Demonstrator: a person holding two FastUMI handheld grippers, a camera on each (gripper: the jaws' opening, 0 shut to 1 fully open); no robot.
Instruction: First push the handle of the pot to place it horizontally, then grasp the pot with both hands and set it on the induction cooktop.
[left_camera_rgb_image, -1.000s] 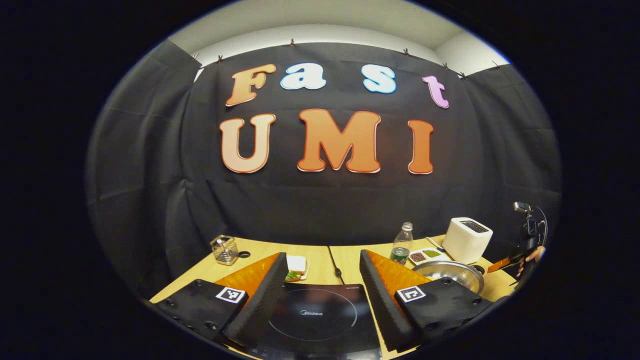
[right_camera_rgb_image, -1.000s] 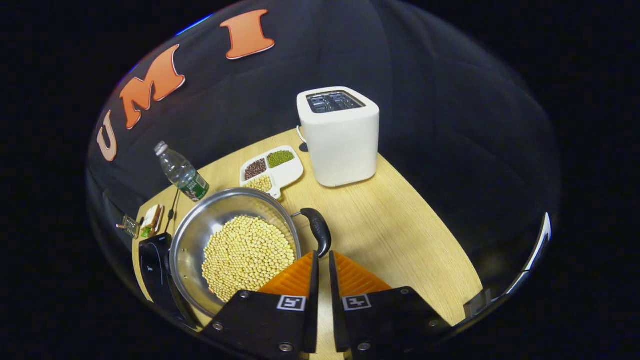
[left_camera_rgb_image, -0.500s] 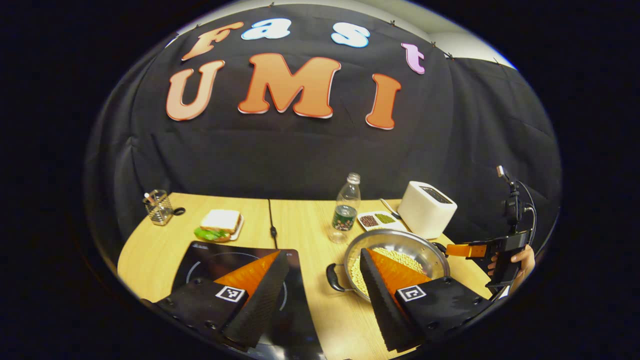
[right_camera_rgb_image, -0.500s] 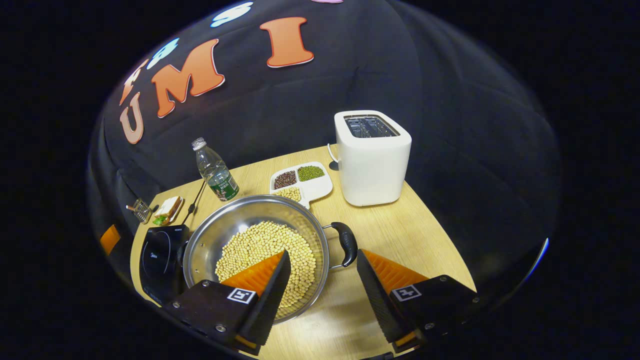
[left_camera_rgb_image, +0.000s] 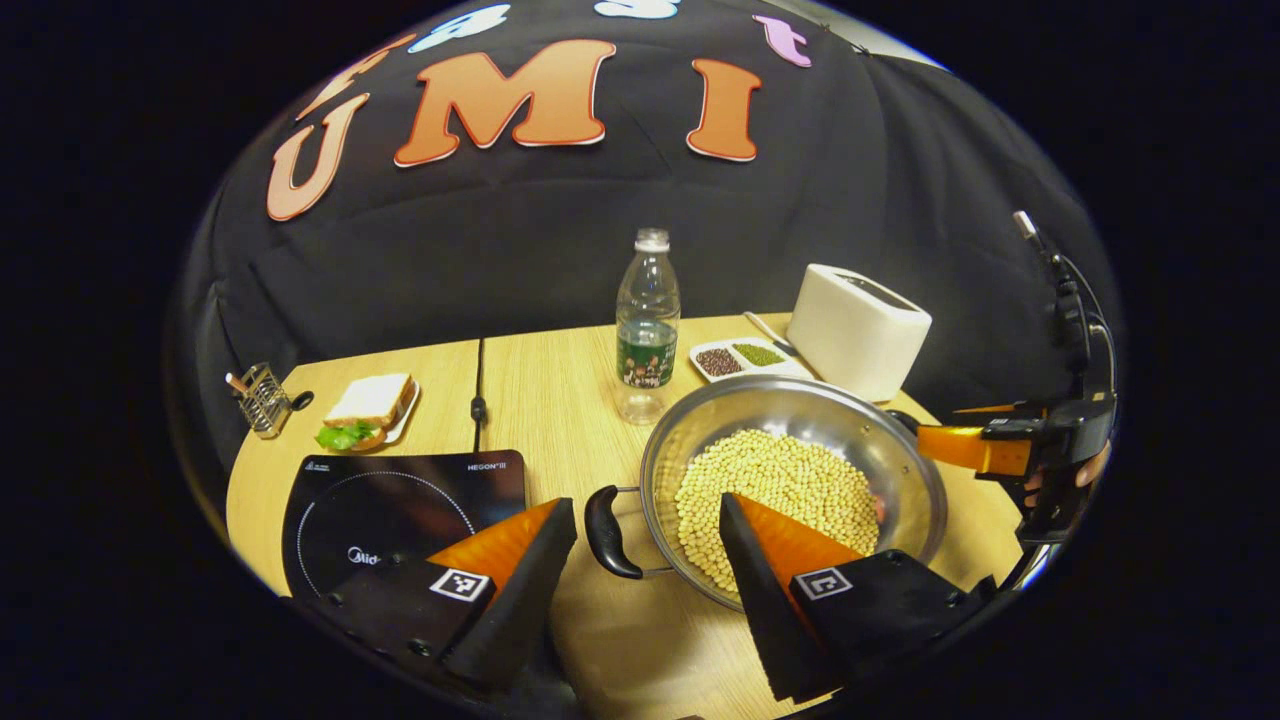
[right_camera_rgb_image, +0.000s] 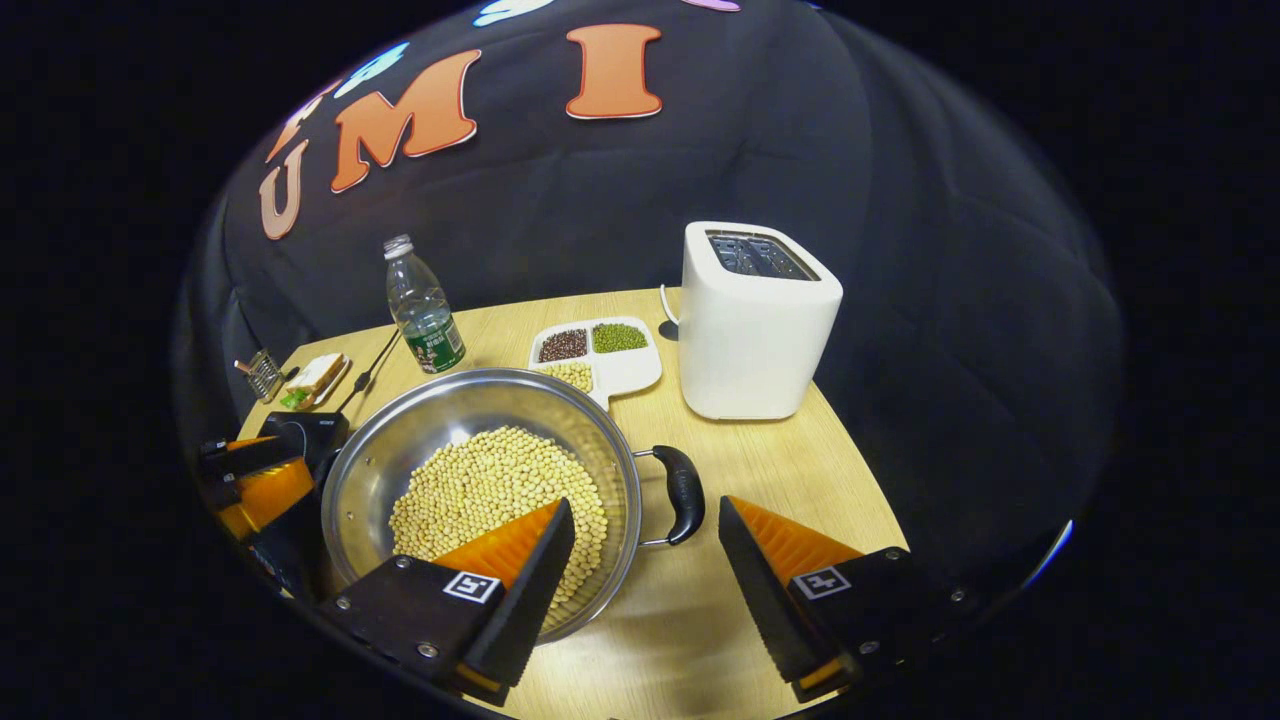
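The pot (left_camera_rgb_image: 795, 490) sits on the wooden table (left_camera_rgb_image: 560, 380) to the right of the induction cooktop (left_camera_rgb_image: 400, 505), near the table's front right part, with a strip of bare wood between the two. The left gripper (left_camera_rgb_image: 648, 520) is spread wide, its fingers apart on either side of the pot's left handle (left_camera_rgb_image: 602, 518) without touching it; one finger lies over the cooktop's near corner, the other over the pot's rim. The right gripper (right_camera_rgb_image: 648, 520) is likewise wide open, straddling the right handle (right_camera_rgb_image: 684, 492), with bare table under it and the table's right edge close beyond. In the left gripper view a hand (left_camera_rgb_image: 1085, 470) grips the right gripper at the far right. The pot holds a layer of pale yellow beans (right_camera_rgb_image: 490, 490) covering its bottom. Just behind it a white divided dish (right_camera_rgb_image: 598, 352) carries dark, green and pale beans in separate compartments. A white toaster (right_camera_rgb_image: 755, 325) stands behind the right handle, near but apart from it. A plastic bottle (left_camera_rgb_image: 647, 325) stands upright behind the pot's left side. A black cord (left_camera_rgb_image: 479, 385) runs back from the cooktop; farther left lie a sandwich on a plate (left_camera_rgb_image: 368, 408) and a small wire holder (left_camera_rgb_image: 262, 398).
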